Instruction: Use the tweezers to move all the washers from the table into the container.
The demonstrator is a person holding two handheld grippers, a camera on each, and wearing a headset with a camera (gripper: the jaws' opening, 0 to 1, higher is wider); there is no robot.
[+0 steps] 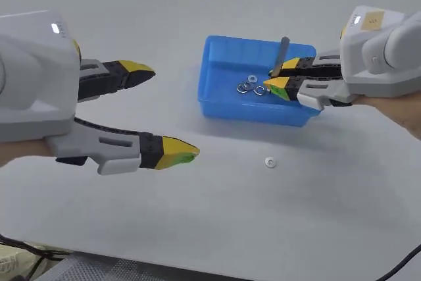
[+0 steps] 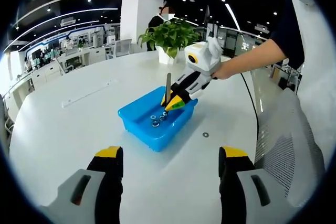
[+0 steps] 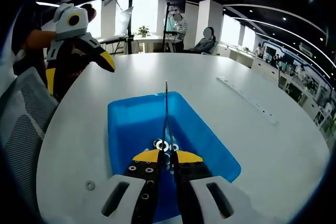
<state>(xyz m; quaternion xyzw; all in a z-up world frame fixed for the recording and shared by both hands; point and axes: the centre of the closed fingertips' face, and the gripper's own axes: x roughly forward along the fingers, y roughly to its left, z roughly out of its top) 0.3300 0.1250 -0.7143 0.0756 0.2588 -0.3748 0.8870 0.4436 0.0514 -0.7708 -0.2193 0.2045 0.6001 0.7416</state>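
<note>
A blue container (image 1: 227, 106) stands on the white table, with several washers (image 1: 250, 86) lying inside it. My right gripper (image 1: 272, 78) hovers over the container's right part, shut on dark tweezers (image 1: 283, 52) that stick out beyond its yellow tips. One washer (image 1: 270, 162) lies on the table in front of the container. My left gripper (image 1: 164, 110) is open and holds nothing, left of the container. From the right gripper view, the tweezers (image 3: 166, 111) reach out over the container (image 3: 210, 150) and the washers (image 3: 166, 146). The lone washer (image 3: 90, 185) lies to the left.
The white table (image 1: 197, 215) has free room around the container; its near edge runs along the bottom of the head view. A black cable (image 1: 402, 264) lies at the lower right. A potted plant (image 2: 170, 34) stands at the table's far side, and people sit in the background.
</note>
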